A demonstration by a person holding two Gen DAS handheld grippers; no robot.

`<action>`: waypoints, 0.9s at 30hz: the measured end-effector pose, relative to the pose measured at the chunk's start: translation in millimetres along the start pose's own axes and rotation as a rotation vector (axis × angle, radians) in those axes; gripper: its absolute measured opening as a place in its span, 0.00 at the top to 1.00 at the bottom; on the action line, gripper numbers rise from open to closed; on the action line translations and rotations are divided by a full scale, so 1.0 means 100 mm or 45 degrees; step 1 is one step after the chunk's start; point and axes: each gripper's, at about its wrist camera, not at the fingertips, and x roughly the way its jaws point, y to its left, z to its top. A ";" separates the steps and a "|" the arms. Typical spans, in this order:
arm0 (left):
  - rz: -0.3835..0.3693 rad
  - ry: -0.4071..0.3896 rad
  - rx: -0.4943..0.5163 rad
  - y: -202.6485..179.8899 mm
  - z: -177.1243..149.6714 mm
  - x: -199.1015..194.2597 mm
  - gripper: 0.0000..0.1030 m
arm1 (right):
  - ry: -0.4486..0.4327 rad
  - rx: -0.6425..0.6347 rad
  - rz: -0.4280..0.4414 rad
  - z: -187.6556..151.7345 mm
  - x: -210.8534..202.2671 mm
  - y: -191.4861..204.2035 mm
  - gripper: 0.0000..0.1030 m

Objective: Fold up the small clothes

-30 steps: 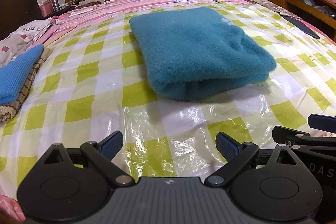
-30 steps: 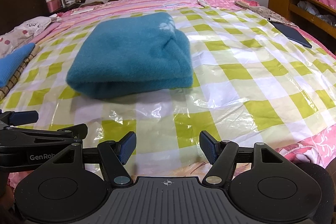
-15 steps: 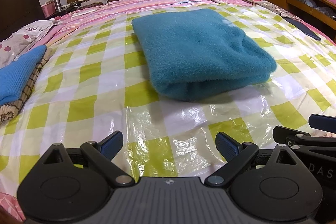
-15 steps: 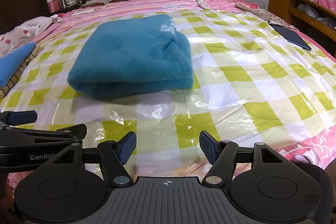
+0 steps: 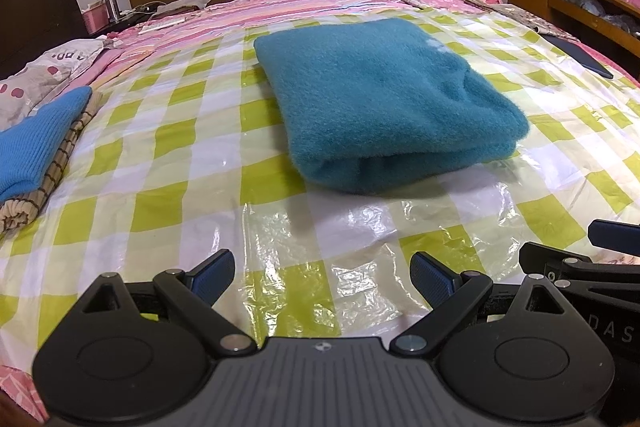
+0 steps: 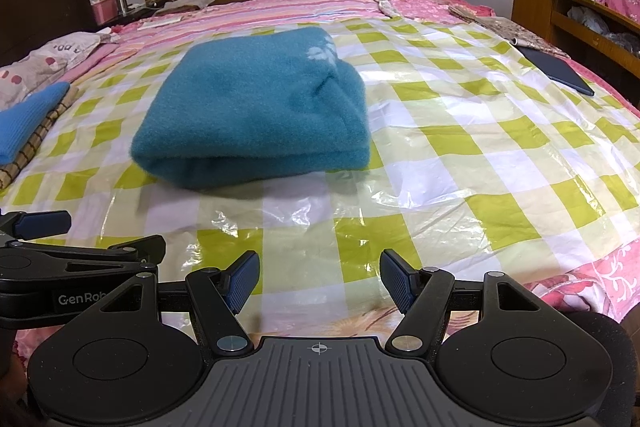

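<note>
While the teal fleece garment point(image 5: 384, 99) is lying folded into a thick rectangle on the bed, you are holding both claws back at the near edge, well apart from it. The left claw point(image 5: 322, 277) is sitting with its fingers spread wide and nothing between them, and the right claw point(image 6: 320, 281) is showing the same: apart, empty, hovering over the checked plastic sheet point(image 6: 460, 163) that is covering the bed.

From the left wrist camera, the garment is lying toward twelve to one o'clock; from the right wrist camera it is sitting toward eleven o'clock, with a small white print showing near its far right corner. Its rounded fold is facing you, and the layers are looking even, so I am judging that the folding of this piece is finished or very nearly so.

At nine o'clock, a blue knit item point(image 5: 32, 147) is resting on top of a striped brown one point(image 5: 52, 179), looking like a pile of finished pieces. A dark flat tablet-like thing point(image 6: 558, 69) is lying at about two o'clock, clear of the work.

The next move is probably calling for either carrying the teal piece to that pile or fetching a new garment. If you are moving it, you are needing one claw at each end of the near fold, pinching all layers together so the bundle is not opening as it is lifting off the slippery sheet.
</note>
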 end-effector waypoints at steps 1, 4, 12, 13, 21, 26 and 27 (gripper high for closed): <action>0.002 -0.001 -0.001 0.00 0.00 0.00 0.04 | -0.001 -0.001 0.000 0.00 0.00 0.00 0.35; 0.002 -0.002 -0.003 0.00 0.00 -0.01 0.04 | -0.001 -0.002 0.002 0.00 0.00 0.01 0.35; 0.008 -0.006 -0.001 0.00 0.00 -0.01 0.04 | -0.002 -0.001 0.002 0.00 0.00 0.02 0.35; 0.008 -0.006 -0.001 0.00 0.00 -0.01 0.04 | -0.002 -0.001 0.002 0.00 0.00 0.01 0.35; 0.009 -0.007 0.000 0.00 0.00 -0.01 0.04 | -0.002 -0.001 0.002 0.00 0.00 0.02 0.35; 0.013 -0.011 0.001 -0.01 0.01 -0.01 0.05 | -0.003 -0.001 0.002 0.00 0.00 0.01 0.35; 0.013 -0.010 0.001 -0.01 0.01 -0.01 0.05 | -0.002 -0.001 0.002 0.00 0.00 0.01 0.35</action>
